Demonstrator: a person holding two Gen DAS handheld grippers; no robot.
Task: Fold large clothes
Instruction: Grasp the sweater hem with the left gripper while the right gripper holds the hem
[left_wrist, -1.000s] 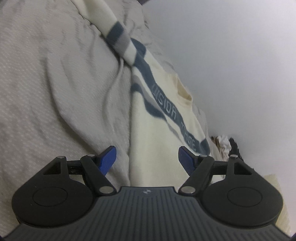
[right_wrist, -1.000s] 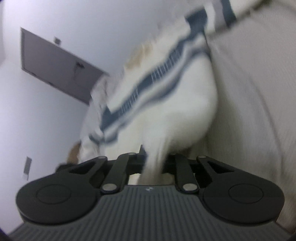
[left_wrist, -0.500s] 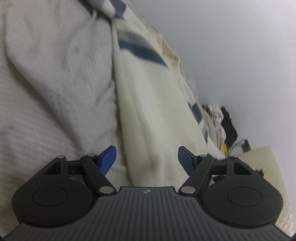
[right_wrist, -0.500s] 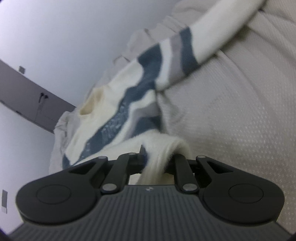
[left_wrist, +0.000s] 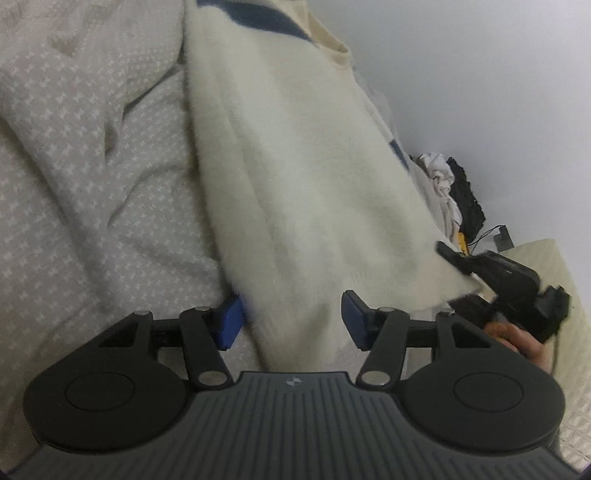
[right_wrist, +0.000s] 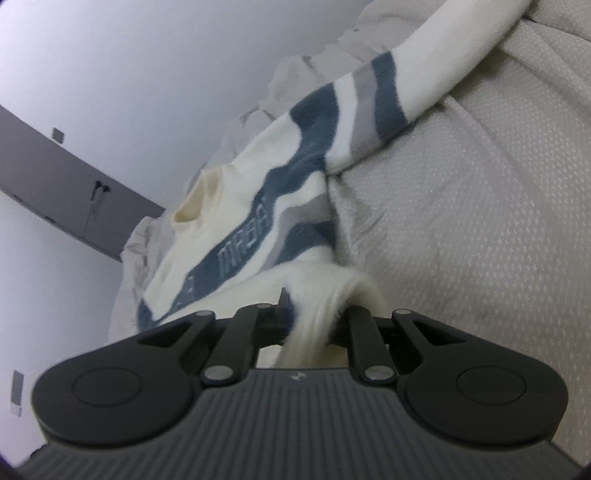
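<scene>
A fuzzy cream sweater (left_wrist: 303, 177) with blue and grey stripes lay spread on a bed covered by a pale patterned bedspread (left_wrist: 92, 166), set against a plain white wall (left_wrist: 480, 74). The left claw (left_wrist: 291, 321) stood partly open and its jaws had just been closing; the sweater's hem edge lay between the blue pads (left_wrist: 231, 321), the left pad just at the fabric's side fold and the right pad clear of it, so nothing was gripped. In the left wrist view the right claw (left_wrist: 458, 258) appeared at the far corner of the hem, pinching the cloth, with a hand (left_wrist: 517, 339) partly seen below it. The right wrist view showed that claw (right_wrist: 314, 317) closed narrowly on a bunched tuft of the sweater (right_wrist: 258, 206), the blue chest band with pale lettering stretching away, the neckline toward the wall, and one striped sleeve (right_wrist: 388, 96) running off across the bedspread (right_wrist: 480, 221). A small heap of white and black clothes (left_wrist: 454, 192) lay beyond the sweater by the wall.
</scene>
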